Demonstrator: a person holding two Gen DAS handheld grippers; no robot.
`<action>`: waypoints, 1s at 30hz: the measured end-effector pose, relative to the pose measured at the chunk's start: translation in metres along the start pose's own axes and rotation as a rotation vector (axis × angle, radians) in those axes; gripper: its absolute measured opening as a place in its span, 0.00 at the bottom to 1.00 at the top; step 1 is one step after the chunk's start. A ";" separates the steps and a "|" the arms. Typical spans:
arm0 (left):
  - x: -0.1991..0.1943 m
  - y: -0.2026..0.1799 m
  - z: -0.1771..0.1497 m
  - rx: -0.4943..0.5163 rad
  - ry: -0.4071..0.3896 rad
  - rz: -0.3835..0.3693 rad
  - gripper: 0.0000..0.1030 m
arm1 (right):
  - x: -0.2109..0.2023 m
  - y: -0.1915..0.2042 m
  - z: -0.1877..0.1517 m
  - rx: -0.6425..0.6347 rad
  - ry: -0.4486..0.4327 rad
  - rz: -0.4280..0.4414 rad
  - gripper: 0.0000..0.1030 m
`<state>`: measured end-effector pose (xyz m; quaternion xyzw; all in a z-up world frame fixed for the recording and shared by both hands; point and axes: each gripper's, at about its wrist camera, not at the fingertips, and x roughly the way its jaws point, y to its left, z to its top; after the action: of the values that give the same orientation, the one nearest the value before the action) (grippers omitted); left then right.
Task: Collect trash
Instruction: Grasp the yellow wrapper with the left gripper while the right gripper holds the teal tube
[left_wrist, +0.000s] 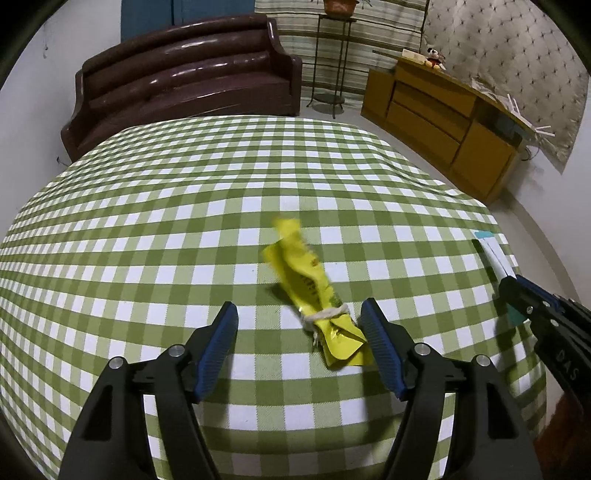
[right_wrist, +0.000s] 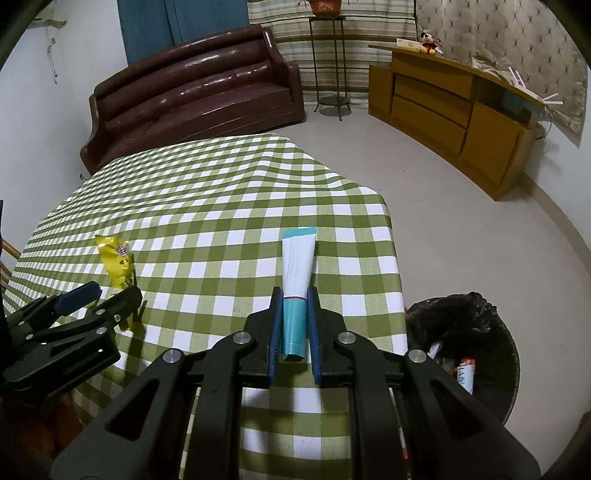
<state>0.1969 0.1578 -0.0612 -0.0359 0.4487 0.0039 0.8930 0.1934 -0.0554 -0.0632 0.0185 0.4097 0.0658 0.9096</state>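
Note:
A yellow wrapper (left_wrist: 314, 291), tied with white string, lies on the green checked tablecloth (left_wrist: 184, 221). My left gripper (left_wrist: 299, 314) is open, and the wrapper's tied end lies between its fingers, close to the right finger (left_wrist: 380, 343). The wrapper also shows in the right wrist view (right_wrist: 116, 267) with the left gripper (right_wrist: 110, 295) over it. My right gripper (right_wrist: 292, 299) is shut on the teal cap end of a white and teal tube (right_wrist: 297, 273) near the table's right edge. The tube also shows in the left wrist view (left_wrist: 493, 254).
A bin lined with a black bag (right_wrist: 465, 350) stands on the floor right of the table, with some trash inside. A brown sofa (left_wrist: 184, 81) is beyond the table, and a wooden cabinet (left_wrist: 443, 122) stands at the back right.

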 end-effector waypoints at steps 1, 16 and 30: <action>-0.001 0.002 -0.001 0.002 0.001 -0.001 0.65 | 0.000 0.001 -0.002 0.000 0.001 0.001 0.13; -0.002 0.006 -0.005 0.036 0.002 -0.025 0.65 | 0.001 0.005 -0.009 0.003 0.005 0.001 0.13; 0.002 -0.002 0.004 0.112 -0.009 -0.018 0.43 | 0.000 0.005 -0.009 0.004 0.006 -0.002 0.13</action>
<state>0.2011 0.1558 -0.0607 0.0099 0.4438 -0.0293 0.8956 0.1861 -0.0504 -0.0688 0.0199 0.4125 0.0639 0.9085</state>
